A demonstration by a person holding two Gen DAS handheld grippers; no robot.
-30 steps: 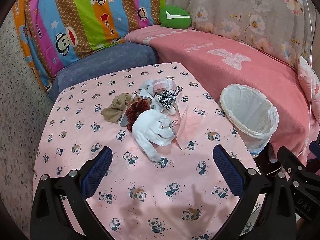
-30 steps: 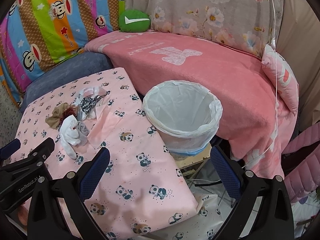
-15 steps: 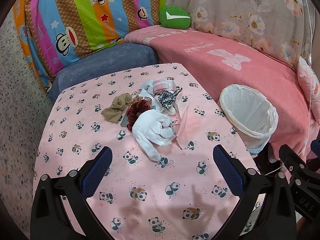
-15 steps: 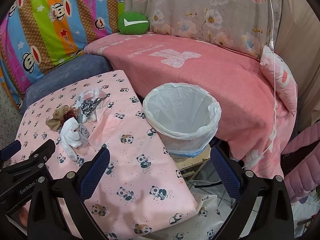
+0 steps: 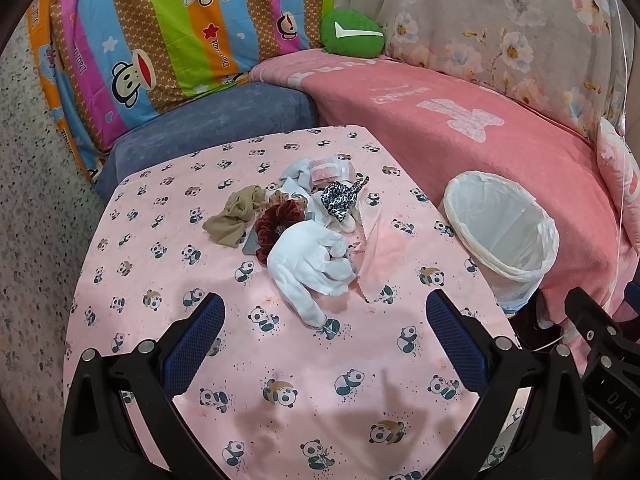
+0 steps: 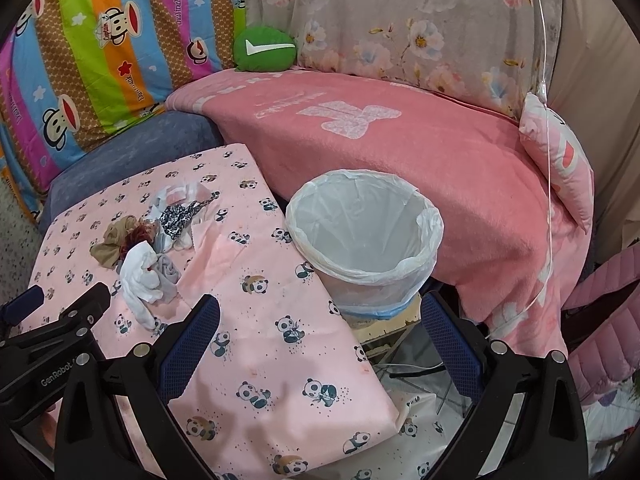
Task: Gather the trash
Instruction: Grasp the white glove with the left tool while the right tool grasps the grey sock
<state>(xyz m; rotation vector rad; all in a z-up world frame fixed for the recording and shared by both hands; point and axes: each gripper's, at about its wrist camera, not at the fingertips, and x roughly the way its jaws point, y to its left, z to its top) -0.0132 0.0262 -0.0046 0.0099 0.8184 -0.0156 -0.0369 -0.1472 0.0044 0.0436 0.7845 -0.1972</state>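
The left gripper (image 5: pixel 324 336) hung above the near part of the table (image 5: pixel 160 280), its jaws spread wide with nothing between them and touching nothing. The right gripper (image 6: pixel 320 340) was likewise wide open and empty, poised over the table's right edge with the trash bin (image 6: pixel 424 248) just ahead of it.

The trash lay in a loose heap near the middle of the panda-print table. Nearest the left gripper was a crumpled white cloth (image 5: pixel 312 264), one strip of it trailing toward the camera. Touching its far side was a dark red scrunchie (image 5: pixel 276 220), and left of that a tan knotted fabric piece (image 5: pixel 236 220). Farther back sat a black-and-white patterned scrap (image 5: pixel 340 202) and a clear packet with pink contents (image 5: pixel 332 170), resting on pale wrappers. A flat pink sheet (image 5: pixel 380 248) lay just right of the white cloth.

The bin, lined with a white bag, stood off the table's right edge, against the pink blanket (image 6: pixel 400 140) of the sofa; what could be seen of its inside looked empty.

Compared with a second earlier, little differed: both pairs of jaws kept the same wide spread, the heap lay unmoved, and the views had shifted only slightly, the bin sitting a touch lower in the right wrist view.
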